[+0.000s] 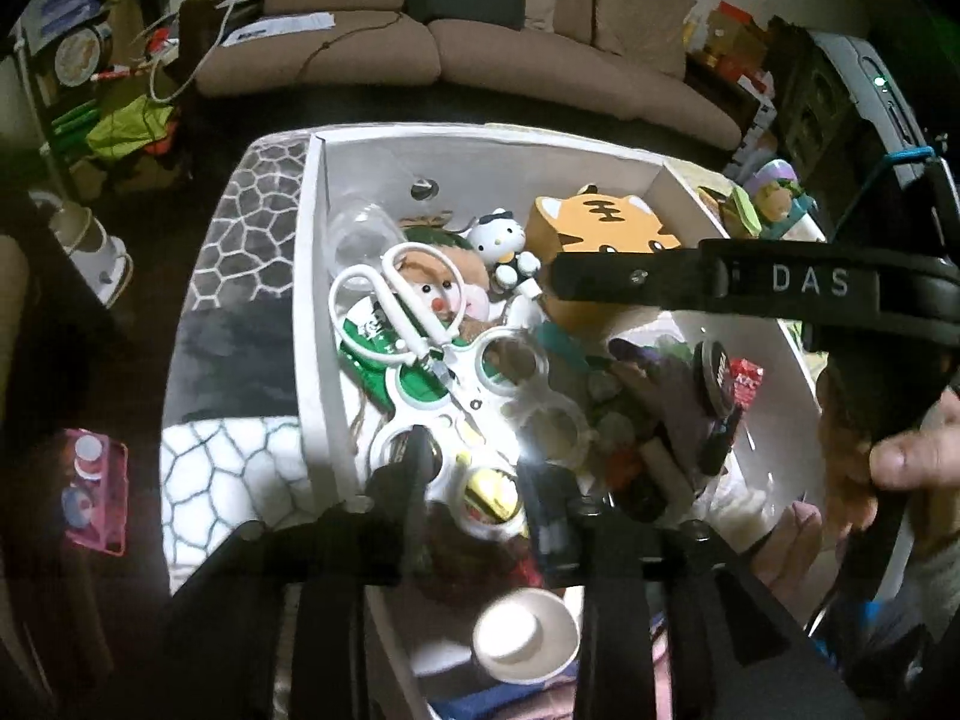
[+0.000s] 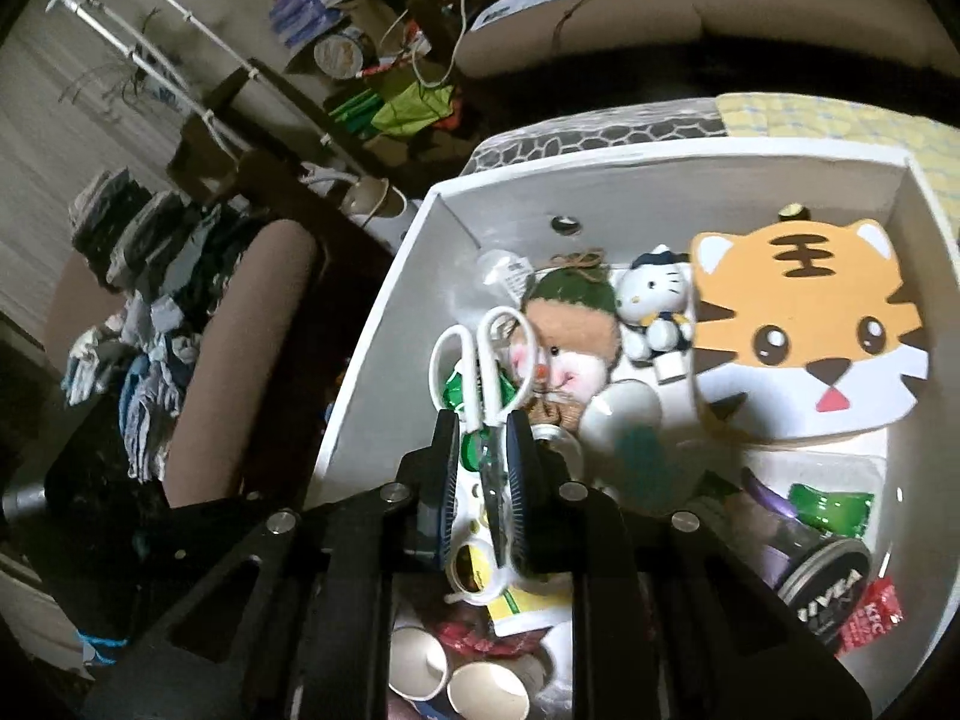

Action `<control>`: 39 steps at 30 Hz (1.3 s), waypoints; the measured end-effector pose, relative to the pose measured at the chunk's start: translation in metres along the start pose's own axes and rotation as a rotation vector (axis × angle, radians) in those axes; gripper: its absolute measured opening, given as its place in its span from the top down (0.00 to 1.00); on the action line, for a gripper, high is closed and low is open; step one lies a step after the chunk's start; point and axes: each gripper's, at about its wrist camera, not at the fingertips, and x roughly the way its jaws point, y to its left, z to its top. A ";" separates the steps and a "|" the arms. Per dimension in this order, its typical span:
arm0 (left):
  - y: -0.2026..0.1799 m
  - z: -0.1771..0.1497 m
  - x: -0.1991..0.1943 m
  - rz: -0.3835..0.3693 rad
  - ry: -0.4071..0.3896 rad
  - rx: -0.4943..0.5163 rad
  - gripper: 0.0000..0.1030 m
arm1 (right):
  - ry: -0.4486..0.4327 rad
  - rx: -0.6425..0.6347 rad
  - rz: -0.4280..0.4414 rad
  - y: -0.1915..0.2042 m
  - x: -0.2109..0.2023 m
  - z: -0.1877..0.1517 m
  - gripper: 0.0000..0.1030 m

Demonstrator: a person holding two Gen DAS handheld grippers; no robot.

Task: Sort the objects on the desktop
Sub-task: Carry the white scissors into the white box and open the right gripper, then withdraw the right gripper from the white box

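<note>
A white box (image 1: 312,276) (image 2: 384,324) holds many small items. White-handled scissors (image 1: 396,306) (image 2: 486,360) lie on a plush doll (image 1: 444,282) (image 2: 570,354). My right gripper (image 2: 483,438) has its jaws close around the scissors' blades, shut on them. In the left wrist view the right gripper's arm (image 1: 774,288) crosses over the box, held by a hand (image 1: 900,456). My left gripper (image 1: 480,480) hovers low over a white ring holder (image 1: 516,384); its fingers stand apart with nothing held between them.
The box also holds a tiger-face box (image 2: 810,330), a white cat figure (image 2: 654,300), a Nivea tin (image 2: 828,582), a KFC packet (image 2: 870,618) and paper cups (image 2: 486,690). A brown sofa (image 1: 480,42) stands behind. A pink case (image 1: 96,492) lies left.
</note>
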 end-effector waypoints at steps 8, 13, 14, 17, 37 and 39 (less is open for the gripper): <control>-0.030 -0.017 -0.012 0.076 -0.015 0.008 0.23 | 0.027 -0.060 -0.035 0.005 -0.024 -0.022 0.53; -0.043 -0.035 -0.027 0.054 -0.038 -0.031 0.00 | 0.039 -0.090 -0.062 0.005 -0.040 -0.042 0.01; -0.044 -0.038 -0.030 0.049 -0.046 -0.042 0.00 | 0.042 -0.094 -0.064 0.004 -0.043 -0.045 0.00; -0.051 -0.049 -0.042 0.046 -0.072 -0.074 0.00 | 0.039 -0.102 -0.079 0.001 -0.058 -0.057 0.00; -0.153 -0.092 -0.118 0.059 -0.173 -0.076 0.00 | -0.088 -0.281 -0.212 0.009 -0.202 -0.136 0.00; -0.163 -0.093 -0.121 0.054 -0.178 -0.078 0.00 | -0.100 -0.293 -0.223 0.008 -0.215 -0.143 0.00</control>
